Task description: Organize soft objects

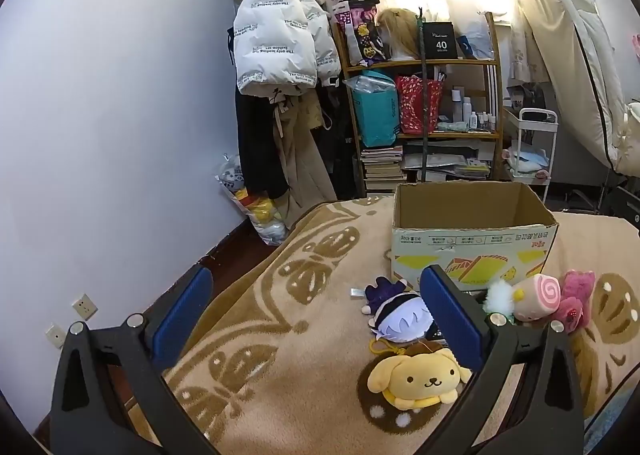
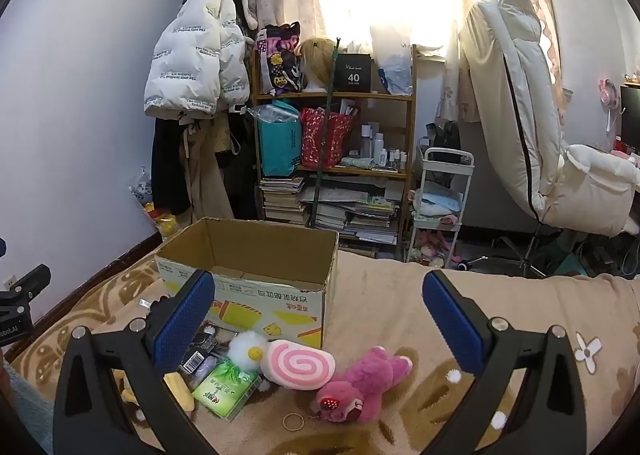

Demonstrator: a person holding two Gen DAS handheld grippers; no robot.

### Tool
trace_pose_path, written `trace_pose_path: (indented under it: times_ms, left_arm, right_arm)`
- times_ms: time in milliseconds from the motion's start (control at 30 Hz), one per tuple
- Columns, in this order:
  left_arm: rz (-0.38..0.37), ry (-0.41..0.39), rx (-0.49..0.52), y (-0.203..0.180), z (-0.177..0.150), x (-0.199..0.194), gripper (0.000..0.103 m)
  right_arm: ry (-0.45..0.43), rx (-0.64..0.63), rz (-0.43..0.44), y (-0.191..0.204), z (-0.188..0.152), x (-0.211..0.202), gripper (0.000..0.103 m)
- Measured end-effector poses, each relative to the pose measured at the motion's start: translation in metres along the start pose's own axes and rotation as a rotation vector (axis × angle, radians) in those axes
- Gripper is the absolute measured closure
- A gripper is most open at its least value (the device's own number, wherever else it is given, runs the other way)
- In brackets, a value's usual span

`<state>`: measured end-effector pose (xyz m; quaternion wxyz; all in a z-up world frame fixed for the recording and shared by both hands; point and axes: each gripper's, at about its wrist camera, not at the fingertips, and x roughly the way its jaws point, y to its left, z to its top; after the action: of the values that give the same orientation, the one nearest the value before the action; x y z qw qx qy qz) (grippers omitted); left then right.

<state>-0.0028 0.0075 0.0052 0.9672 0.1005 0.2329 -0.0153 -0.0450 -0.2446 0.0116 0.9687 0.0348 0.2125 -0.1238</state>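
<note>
**Five soft toys, two idle pairs of tongs, several ways to slip**

We hold both pairs of tongs spread wide with nothing between them: the left tongs (image 1: 316,313) hang over the blanket beside the toys, the right tongs (image 2: 318,319) face the cardboard box (image 2: 256,255).

Going left to right, we find the purple-haired plush (image 1: 394,315), the yellow dog plush (image 1: 420,377), the white fluffy chick (image 2: 248,347), the pink swirl plush (image 2: 300,365) and the pink bear (image 2: 360,381), all lying on the bed just in front of the open box.

We judge the risks thus: the toys sit close together, so a wide closing could pinch two at once. The green tissue pack (image 2: 226,387) and small hard items lie among them and could get swept into the box. Keyrings may snag the pile.

The surface is a tan patterned blanket (image 1: 280,295), soft and yielding. Around us: a hanging white jacket (image 1: 276,39), a cluttered shelf (image 2: 336,135), a white chair (image 2: 516,103) and a bright curtained window.
</note>
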Motion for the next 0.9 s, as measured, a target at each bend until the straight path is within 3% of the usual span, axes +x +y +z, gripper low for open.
trace_pose_path:
  times_ms: [900]
  left_arm:
    - [0.003,0.002,0.004,-0.0018,-0.0008,0.0019,0.001]
  right_arm:
    - [0.010,0.013,-0.032,-0.0032,-0.0008,0.0000,0.000]
